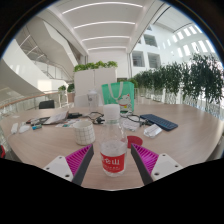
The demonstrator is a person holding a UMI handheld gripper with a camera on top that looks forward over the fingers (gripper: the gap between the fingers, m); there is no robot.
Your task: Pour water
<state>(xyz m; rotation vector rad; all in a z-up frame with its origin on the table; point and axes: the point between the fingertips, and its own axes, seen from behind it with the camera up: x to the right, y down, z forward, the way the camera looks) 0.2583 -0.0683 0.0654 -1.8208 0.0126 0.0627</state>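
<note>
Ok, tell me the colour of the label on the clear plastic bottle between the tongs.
Red with white print, on the clear plastic water bottle; the gripper view shows it best.

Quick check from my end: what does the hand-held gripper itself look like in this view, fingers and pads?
The hand-held gripper shows two dark, near-black fingers angling in from below. Each carries a bright magenta pad on its inner face, with a ridged, ribbed texture. White patches sit at the outer base of each finger. No cables, sleeves or markings are visible.

Bright daylight, ceiling strip lights (100, 24), strong fisheye edge distortion
</note>
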